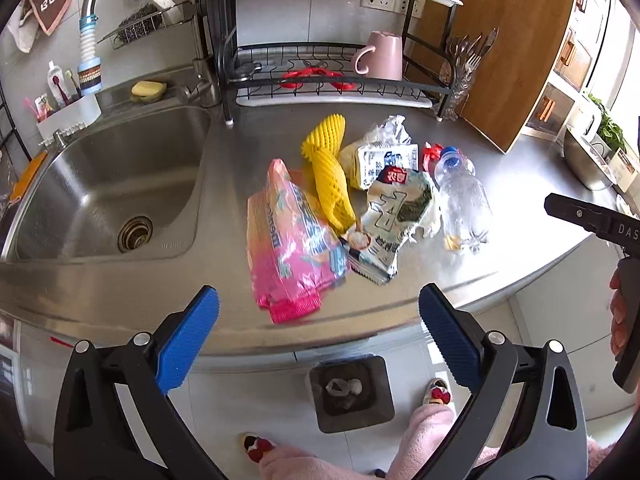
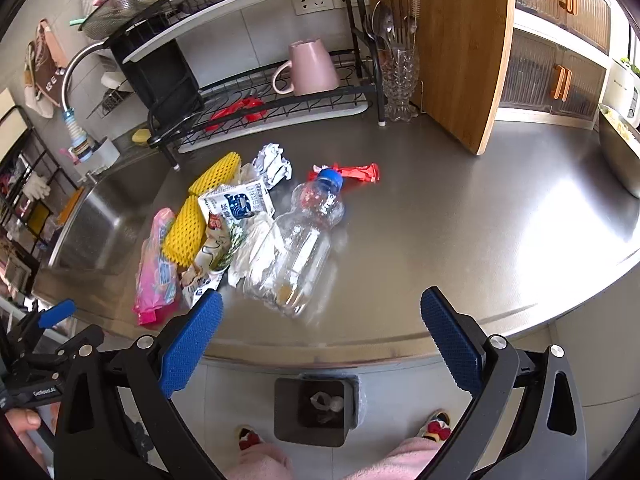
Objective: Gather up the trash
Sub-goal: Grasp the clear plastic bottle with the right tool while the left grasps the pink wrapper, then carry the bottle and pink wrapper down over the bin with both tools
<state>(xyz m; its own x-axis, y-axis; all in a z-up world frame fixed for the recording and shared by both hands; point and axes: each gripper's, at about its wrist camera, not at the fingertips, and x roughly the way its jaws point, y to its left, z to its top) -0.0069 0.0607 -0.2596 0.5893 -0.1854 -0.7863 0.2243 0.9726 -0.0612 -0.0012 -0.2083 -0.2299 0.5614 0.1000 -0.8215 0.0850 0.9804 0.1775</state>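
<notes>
A pile of trash lies on the steel counter (image 1: 280,132): a pink plastic bag (image 1: 290,248), yellow foam fruit net (image 1: 328,172), white milk carton (image 1: 384,164), green-white snack packet (image 1: 396,216), clear crushed bottle (image 1: 464,204) with blue cap, red wrapper (image 2: 356,171) and crumpled foil (image 2: 274,162). A grey bin (image 1: 350,392) stands on the floor below the counter edge, with some trash inside. My left gripper (image 1: 318,336) is open and empty, above the counter's front edge near the pink bag. My right gripper (image 2: 320,340) is open and empty, in front of the bottle (image 2: 296,240).
A sink (image 1: 108,184) with a tap lies left of the pile. A dish rack (image 1: 320,76) with a pink mug (image 1: 382,56) stands behind. A wooden cutting board (image 1: 500,52) leans at the right. A steel bowl (image 2: 618,152) sits at the far right. Slippered feet stand beside the bin.
</notes>
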